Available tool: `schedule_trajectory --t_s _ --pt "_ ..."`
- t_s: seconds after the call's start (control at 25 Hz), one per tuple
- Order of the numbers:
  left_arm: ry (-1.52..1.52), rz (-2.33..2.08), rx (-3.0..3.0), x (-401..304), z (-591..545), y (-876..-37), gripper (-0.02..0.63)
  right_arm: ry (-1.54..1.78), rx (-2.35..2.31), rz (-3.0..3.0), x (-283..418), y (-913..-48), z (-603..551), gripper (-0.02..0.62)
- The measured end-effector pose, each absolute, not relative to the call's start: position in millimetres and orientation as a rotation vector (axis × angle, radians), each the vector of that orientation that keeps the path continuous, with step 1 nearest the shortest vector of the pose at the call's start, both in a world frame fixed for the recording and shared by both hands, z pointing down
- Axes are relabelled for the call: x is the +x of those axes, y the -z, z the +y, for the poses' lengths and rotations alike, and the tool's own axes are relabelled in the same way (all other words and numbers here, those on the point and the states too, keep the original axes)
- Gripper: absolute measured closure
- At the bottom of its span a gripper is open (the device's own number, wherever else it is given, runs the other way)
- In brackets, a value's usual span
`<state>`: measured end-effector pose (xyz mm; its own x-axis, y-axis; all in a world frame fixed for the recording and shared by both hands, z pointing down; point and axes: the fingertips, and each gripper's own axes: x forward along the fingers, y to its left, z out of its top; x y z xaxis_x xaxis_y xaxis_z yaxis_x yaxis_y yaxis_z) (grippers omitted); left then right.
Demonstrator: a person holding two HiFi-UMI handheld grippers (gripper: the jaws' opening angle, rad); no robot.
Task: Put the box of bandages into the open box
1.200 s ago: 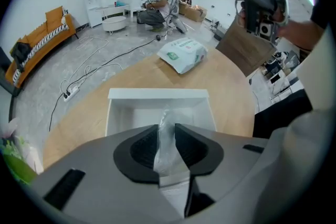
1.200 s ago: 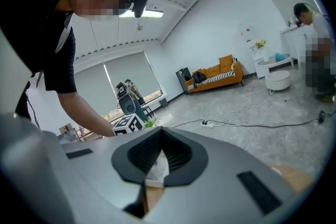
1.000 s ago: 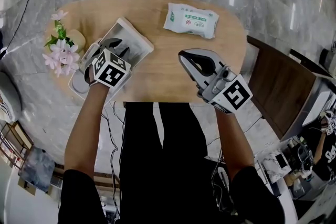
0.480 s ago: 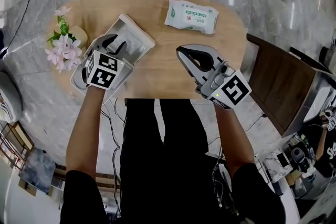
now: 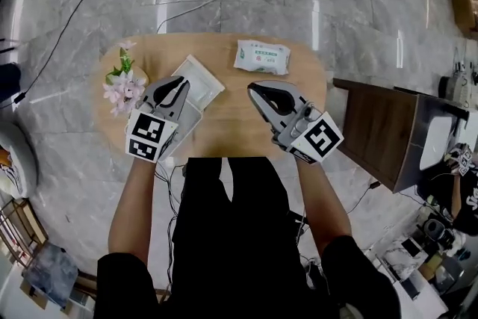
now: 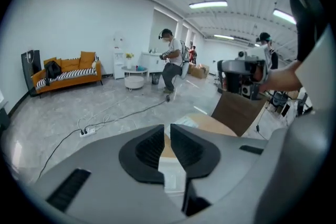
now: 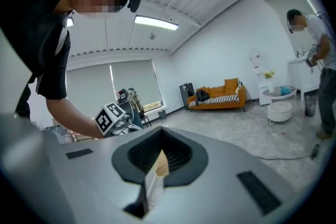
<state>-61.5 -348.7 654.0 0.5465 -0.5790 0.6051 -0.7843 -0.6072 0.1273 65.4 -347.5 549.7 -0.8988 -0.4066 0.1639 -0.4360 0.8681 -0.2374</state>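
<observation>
While your left tongs close on nothing above the open box, your right tongs hover pressed together over the worktop.

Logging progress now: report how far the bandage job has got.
Done: unclear; no bandage box shows on the table, and the left gripper covers part of the open box. In hand: nothing; left jaws closing on nothing, right gripper shut, empty. Left: confirm the box's contents.
</observation>
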Motion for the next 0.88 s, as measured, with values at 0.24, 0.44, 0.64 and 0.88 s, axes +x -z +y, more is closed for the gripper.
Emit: schedule_trajectory --t_s 0.24,0.44,0.64,0.88 --pt "-0.558 -1.118 2.509 -69 -318 -534 0.577 -0.251 0.779 -2.983 64 -433 -319 0.584" --pt "-0.372 -1.124 2.592 -80 -301 -451 0.584 -0.094 0.741 -3.036 49 -355 -285 0.584" --pt "-0.134 -1.039 2.684 -73 -252 -379 0.589 -0.062 0.694 -3.103 48 -299 -230 0.584" --pt "-0.003 -0.977 2.834 -61 -188 -328 0.589 -0.032 0.624 -3.156 52 -273 -178 0.584"
